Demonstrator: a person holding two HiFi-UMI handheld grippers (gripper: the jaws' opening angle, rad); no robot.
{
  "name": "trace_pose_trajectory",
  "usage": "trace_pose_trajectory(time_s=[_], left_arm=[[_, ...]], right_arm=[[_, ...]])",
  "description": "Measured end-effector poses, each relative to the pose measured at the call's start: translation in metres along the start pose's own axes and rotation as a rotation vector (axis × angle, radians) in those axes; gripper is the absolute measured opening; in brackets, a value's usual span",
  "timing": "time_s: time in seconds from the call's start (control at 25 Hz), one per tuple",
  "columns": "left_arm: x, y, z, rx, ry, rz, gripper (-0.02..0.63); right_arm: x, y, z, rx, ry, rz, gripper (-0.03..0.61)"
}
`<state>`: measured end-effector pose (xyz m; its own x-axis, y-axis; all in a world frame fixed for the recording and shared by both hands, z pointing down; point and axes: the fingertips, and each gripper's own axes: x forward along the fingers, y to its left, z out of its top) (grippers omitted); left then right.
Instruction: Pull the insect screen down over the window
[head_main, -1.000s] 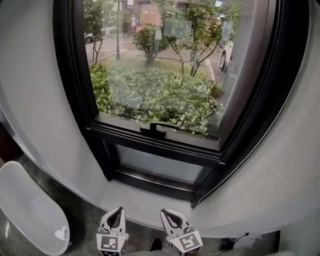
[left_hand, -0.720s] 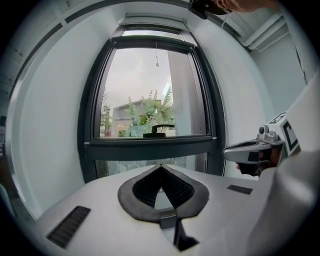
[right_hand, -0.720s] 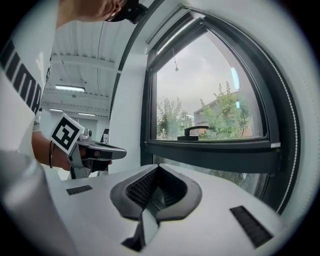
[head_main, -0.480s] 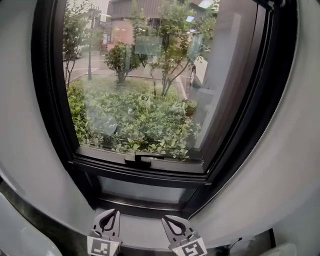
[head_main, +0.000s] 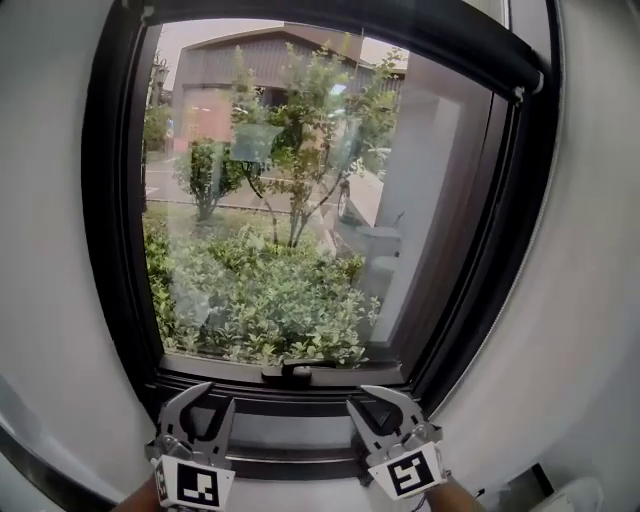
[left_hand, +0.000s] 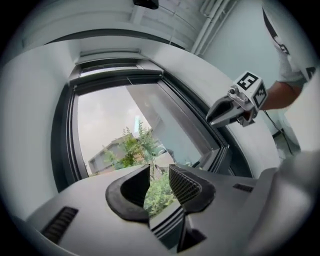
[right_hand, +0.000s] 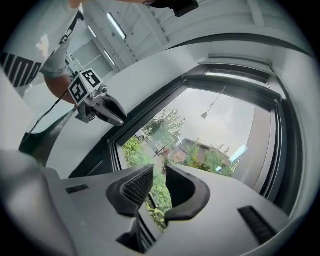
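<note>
Left gripper (head_main: 220, 396), right gripper (head_main: 368, 399): jaws just cracked open, empty. We judge uneven pulls could jam the black rolled insect screen (head_main: 420, 45).

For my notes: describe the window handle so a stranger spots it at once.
Take the big dark-framed window filling the head view. Look down to its pale bottom rail: mid-rail sits the handle, a small dark lever, the only thing jutting from it.
</note>
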<state>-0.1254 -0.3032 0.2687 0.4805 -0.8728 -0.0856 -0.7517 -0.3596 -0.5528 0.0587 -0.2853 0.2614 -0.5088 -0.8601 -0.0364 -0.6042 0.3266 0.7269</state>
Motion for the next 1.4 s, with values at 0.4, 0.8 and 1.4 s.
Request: trace_pose_trajectory(time_s=[0.4, 0.8, 1.4], left_arm=[[0.034, 0.105, 0.058, 0.36, 0.065, 0.13, 0.224], [0.079, 0.181, 0.159, 0.517, 0.064, 0.297, 0.25], [0.1, 0.316, 0.269, 0.693, 0.139, 0.451, 0.342]], right_arm=[[0.016, -0.151, 0.075, -0.23, -0.029, -0.232, 0.173], [0.018, -0.321, 0.144, -0.539, -0.007, -0.466, 0.211], [0.045, -0.438, 0.206, -0.671, 0.164, -0.445, 0.353]])
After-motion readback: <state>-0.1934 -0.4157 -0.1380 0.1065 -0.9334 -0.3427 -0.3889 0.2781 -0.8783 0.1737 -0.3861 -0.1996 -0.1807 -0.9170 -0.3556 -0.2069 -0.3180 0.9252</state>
